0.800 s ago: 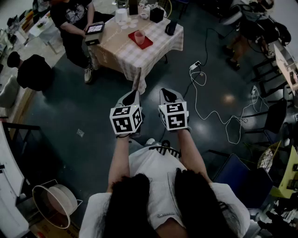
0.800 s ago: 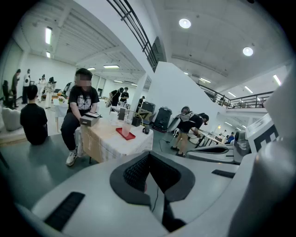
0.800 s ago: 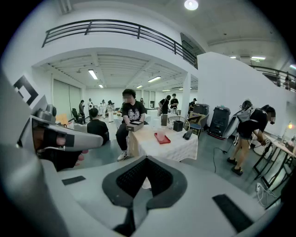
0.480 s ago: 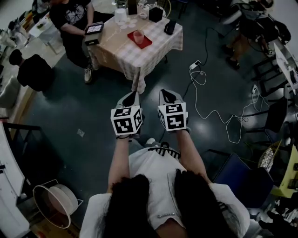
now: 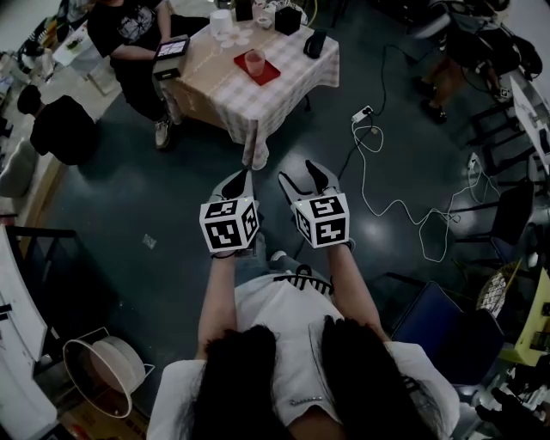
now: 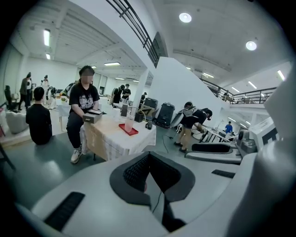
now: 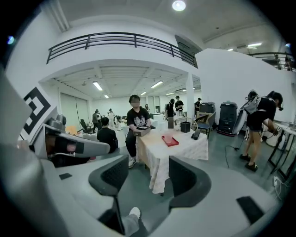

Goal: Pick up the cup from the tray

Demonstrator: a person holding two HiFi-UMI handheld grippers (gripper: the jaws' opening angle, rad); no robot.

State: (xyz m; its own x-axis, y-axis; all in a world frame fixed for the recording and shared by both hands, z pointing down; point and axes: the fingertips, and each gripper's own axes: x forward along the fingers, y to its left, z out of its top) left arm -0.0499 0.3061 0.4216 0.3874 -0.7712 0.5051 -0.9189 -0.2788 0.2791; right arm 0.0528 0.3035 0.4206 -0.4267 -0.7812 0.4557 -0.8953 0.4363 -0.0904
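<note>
A clear pinkish cup [image 5: 254, 61] stands on a red tray [image 5: 266, 76] on a table with a checked cloth [image 5: 258, 99], far ahead of me across the dark floor. Both grippers hang at waist height, well short of the table. The left gripper [image 5: 242, 179] is shut, its pads together with nothing between them. The right gripper [image 5: 301, 178] is open and empty. Between the right gripper's [image 7: 149, 178] jaws I see the table with the tray [image 7: 171, 142] and the cup [image 7: 167, 137]. In the left gripper view, above the left gripper [image 6: 150, 171], the cup [image 6: 129, 121] shows on its tray [image 6: 132, 132].
A person in black [image 5: 129, 30] sits at the table's left side with a box [image 5: 170, 51]. White cups [image 5: 225, 24] and black items [image 5: 314, 45] stand on the table. A white cable and power strip [image 5: 369, 129] lie on the floor to the right. A blue chair [image 5: 430, 322] is close on my right.
The right gripper's jaws have parted; they looked shut before. The table sits a little higher in the head view. The left gripper stays shut.
</note>
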